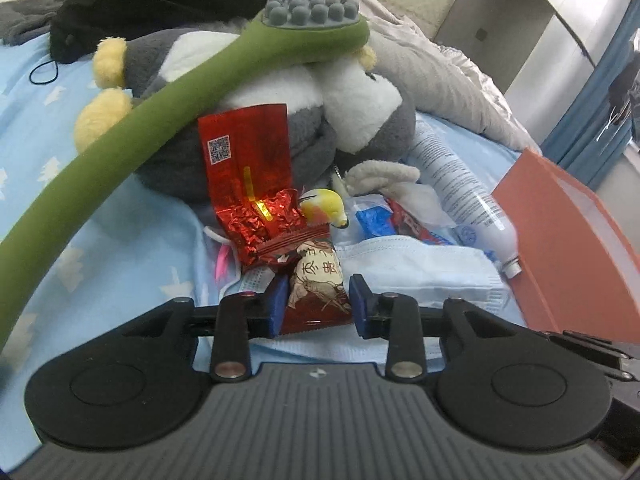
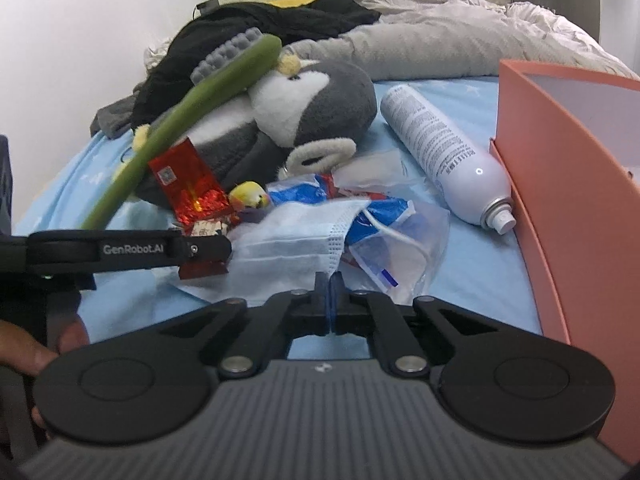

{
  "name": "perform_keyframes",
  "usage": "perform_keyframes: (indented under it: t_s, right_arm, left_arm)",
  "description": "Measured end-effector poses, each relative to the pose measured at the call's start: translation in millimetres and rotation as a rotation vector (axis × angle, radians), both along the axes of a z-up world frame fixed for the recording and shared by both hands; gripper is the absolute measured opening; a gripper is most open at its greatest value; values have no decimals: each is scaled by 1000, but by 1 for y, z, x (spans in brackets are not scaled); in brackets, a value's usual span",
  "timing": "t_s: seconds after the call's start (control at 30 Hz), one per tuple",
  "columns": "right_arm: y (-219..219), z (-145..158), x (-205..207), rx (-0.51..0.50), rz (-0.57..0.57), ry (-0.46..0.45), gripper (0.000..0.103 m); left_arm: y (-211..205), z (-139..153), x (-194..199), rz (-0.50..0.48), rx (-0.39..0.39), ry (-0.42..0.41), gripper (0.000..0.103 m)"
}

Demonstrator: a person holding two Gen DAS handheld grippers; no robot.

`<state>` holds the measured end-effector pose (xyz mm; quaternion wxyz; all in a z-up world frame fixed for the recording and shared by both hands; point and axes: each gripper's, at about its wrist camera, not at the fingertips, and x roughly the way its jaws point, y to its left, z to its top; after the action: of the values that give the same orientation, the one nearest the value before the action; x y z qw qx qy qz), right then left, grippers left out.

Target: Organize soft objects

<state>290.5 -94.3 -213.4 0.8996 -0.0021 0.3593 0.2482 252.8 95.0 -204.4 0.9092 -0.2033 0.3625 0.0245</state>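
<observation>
Left gripper: jaws part-open either side of the snack packet, not visibly pinching.
Right gripper: jaws closed, empty.
Packet: on the bed, just in front of the plush penguin.
Risk: slick wrapper may slip; face mask beside it may snag.

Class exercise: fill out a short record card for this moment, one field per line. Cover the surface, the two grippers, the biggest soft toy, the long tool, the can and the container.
surface: bed with blue sheet
left gripper: open, fingers either side of a snack packet
right gripper: shut, holding nothing
toy: penguin plush lying on the bed
tool: green massager resting across the plush
can: white spray can lying beside the orange box
</observation>
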Motion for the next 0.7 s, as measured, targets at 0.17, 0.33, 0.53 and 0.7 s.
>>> perform_keyframes:
  t_s: [0.17,0.33,0.53,0.7]
  right_arm:
    - [-7,11,-18,34,-13,11,4]
    - [-17,12,-41,48,-42,44,4]
    - [-29,13,-67,61,-82,104,4]
    - [-34,21,-86,67,-104,136,4]
  left_arm:
    - [-2,15,-26,12,11,-17,38]
    - [-4,18,-57,19,-8,-15,38]
    - [-9,19,-88,26,-53,0,38]
    - [-16,25,-110,16,-57,8,38]
